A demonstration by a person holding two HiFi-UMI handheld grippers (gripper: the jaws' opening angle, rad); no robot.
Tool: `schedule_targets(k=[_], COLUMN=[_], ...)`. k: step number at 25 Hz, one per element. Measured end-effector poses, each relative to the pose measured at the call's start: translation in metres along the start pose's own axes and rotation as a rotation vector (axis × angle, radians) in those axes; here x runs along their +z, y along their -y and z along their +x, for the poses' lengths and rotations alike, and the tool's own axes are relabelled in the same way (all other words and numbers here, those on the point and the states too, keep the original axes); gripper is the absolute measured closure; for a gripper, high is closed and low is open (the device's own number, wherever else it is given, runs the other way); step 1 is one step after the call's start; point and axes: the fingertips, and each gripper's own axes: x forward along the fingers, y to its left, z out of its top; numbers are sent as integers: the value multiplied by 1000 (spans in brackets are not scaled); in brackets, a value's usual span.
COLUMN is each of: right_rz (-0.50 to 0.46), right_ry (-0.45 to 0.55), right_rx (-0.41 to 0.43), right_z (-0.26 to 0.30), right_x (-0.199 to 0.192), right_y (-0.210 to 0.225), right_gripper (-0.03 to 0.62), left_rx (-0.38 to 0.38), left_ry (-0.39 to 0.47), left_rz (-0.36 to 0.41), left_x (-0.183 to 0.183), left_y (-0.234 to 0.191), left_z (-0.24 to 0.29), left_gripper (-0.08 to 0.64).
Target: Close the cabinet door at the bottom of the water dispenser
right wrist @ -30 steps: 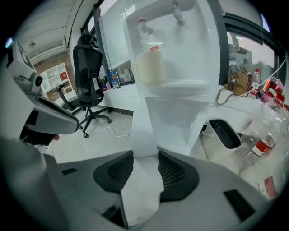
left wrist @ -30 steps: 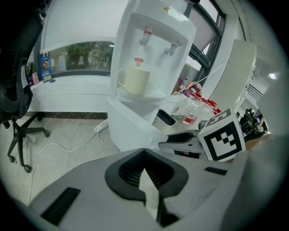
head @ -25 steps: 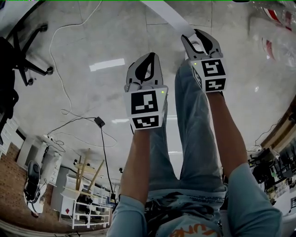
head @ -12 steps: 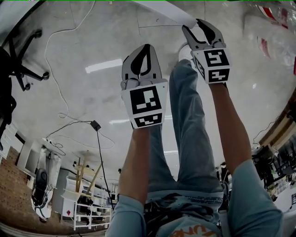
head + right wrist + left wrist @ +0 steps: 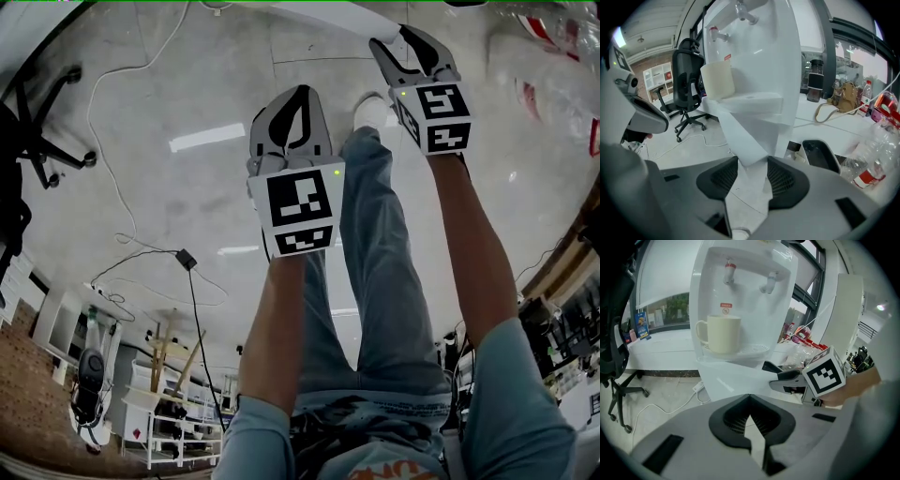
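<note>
**Right claw straddling the open door**

The right gripper [image 5: 401, 39] is reaching to the far edge of the head view, where the white door [image 5: 342, 17] is showing as a slanted strip. In the right gripper view its jaws are standing spread, with the door's [image 5: 746, 140] lower corner sitting between the pads; whether the pads are pressing on it is not clear. The door is hanging open, angled out from the base of the dispenser [image 5: 778, 61].

The left gripper [image 5: 296, 94] is hovering nearer the person, beside a jeans leg [image 5: 384, 281] and apart from the door. Its jaws are pressed together at the tips, pinching nothing.

In the left gripper view a cream mug [image 5: 723, 333] is sitting on the dispenser's tray under the taps, and the door [image 5: 736, 380] is slanting out below it, with the right gripper [image 5: 774, 371] just beside it.
</note>
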Motion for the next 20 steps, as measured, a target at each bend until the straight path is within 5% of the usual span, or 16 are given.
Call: schedule_targets(k=[20], right_rz=[92], right_ry=[52], right_rx=[-72], right_z=[35], right_x=[41], right_y=[71], right_gripper=[454], left_rx=[14], left_ry=[16], left_rz=[-19], left_x=[18], left_y=[13], left_z=[13], left_gripper=[552])
